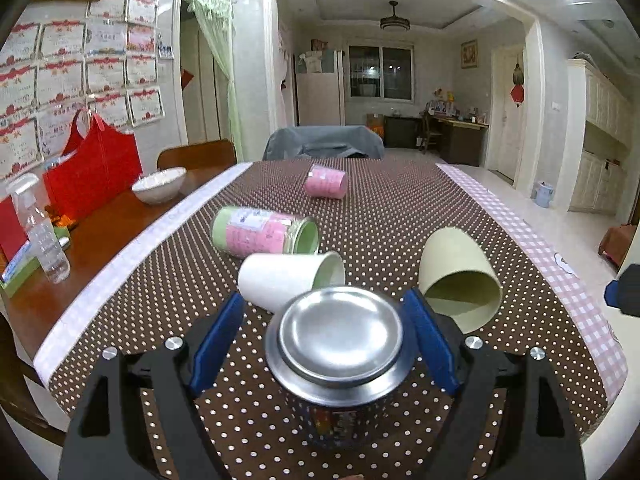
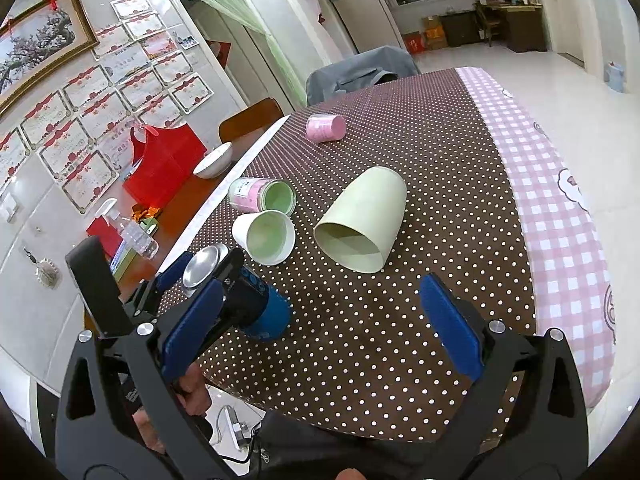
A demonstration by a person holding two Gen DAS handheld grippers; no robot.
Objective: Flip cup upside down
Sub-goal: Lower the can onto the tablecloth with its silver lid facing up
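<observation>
A steel cup with a blue printed body [image 1: 340, 336] stands upside down on the dotted tablecloth [image 1: 380, 208], its shiny base facing up. My left gripper [image 1: 324, 312] is open around it. The right pad is close against the cup and a gap shows beside the left pad. In the right wrist view the same cup [image 2: 264, 312] appears at the left, between the left gripper's fingers. My right gripper [image 2: 320, 320] is open and holds nothing, hovering over the near table edge.
Several cups lie on their sides: a white one [image 1: 288, 280], a pale green one [image 1: 460, 276], a green-and-pink one [image 1: 264, 236] and a pink one [image 1: 324, 182] farther back. A bowl [image 1: 160, 184], spray bottle [image 1: 42, 236] and red bag [image 1: 92, 168] stand at the left.
</observation>
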